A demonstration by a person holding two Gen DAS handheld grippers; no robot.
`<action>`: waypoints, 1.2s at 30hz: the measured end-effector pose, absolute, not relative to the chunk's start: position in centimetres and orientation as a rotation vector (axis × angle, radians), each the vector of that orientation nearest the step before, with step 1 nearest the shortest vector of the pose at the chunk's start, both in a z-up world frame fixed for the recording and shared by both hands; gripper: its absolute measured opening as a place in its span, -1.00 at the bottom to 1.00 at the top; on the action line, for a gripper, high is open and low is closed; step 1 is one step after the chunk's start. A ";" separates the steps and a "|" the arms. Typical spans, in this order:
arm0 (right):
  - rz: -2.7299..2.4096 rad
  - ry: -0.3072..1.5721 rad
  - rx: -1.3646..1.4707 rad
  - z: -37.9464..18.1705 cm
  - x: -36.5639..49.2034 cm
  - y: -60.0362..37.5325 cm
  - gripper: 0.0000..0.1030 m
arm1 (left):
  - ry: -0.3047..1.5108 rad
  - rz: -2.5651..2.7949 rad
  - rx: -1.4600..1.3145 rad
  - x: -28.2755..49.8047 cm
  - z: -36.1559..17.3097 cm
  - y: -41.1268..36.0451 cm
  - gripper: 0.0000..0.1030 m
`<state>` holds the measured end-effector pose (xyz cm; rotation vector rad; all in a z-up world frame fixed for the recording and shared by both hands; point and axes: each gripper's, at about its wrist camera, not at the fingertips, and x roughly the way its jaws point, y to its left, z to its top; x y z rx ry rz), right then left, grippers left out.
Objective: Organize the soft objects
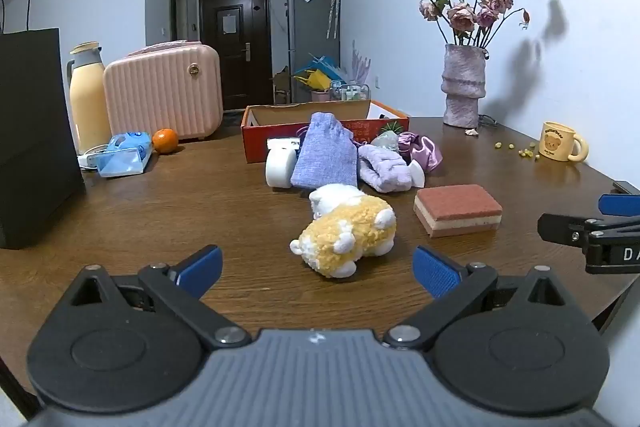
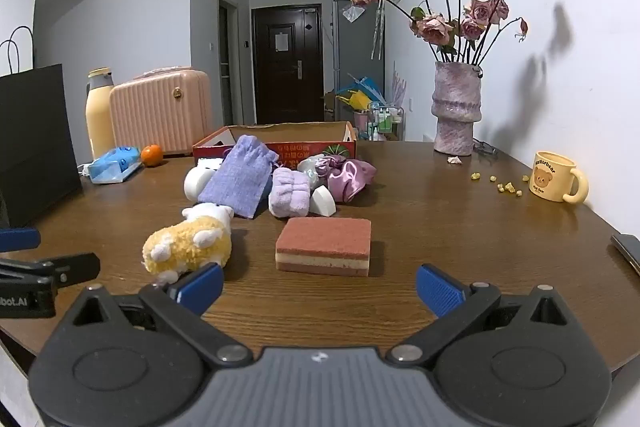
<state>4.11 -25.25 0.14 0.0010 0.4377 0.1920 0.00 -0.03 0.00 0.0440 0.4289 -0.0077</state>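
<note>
From your left wrist view, the left gripper point(image 1: 317, 269) stands fully released, nothing between its blue pads, and it aims across the wooden table point(image 1: 200, 203) at the plush toy point(image 1: 347, 235). The toy lies on its side just ahead of the jaws, touching nothing else that I can see. Behind it sit the soft items in a loose pile: the lavender pouch point(image 1: 326, 155), the folded purple towel point(image 1: 384, 167) and the satin scrunchie point(image 1: 424, 149), all pressed against the front wall of the red box point(image 1: 256, 145). The box appears empty from here. The layered sponge point(image 1: 458, 209) lies apart to the right. My judgement: the toy is your nearest pick; bring the pads to either side of its body, not a paw, and close until the pile gives slightly.

From your right wrist view, the right gripper point(image 2: 320, 285) is likewise wide open and empty, with the sponge point(image 2: 324, 245) square ahead of it. The toy point(image 2: 188, 243) lies just beside the left pad, so advance straight to avoid nudging it. Take the sponge across its short sides.

Clearance: bare wood surrounds the sponge on the right, well apart from the mug point(image 2: 556, 177), the vase point(image 2: 456, 111) and the dark phone-like slab point(image 2: 628, 251) at the table's right edge. The other gripper shows at the left margin; keep the two tools apart when both carry towards the box point(image 2: 280, 143), and lift over its front wall.
</note>
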 end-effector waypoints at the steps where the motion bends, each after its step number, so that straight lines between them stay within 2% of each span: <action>1: 0.192 0.432 0.001 0.1 4.1 -25.2 1.00 | 0.427 -0.011 0.048 -0.1 0.0 -0.1 1.00; 36: 0.195 0.432 -0.011 0.3 3.8 -24.9 1.00 | 0.434 -0.011 0.034 -0.2 0.1 0.1 1.00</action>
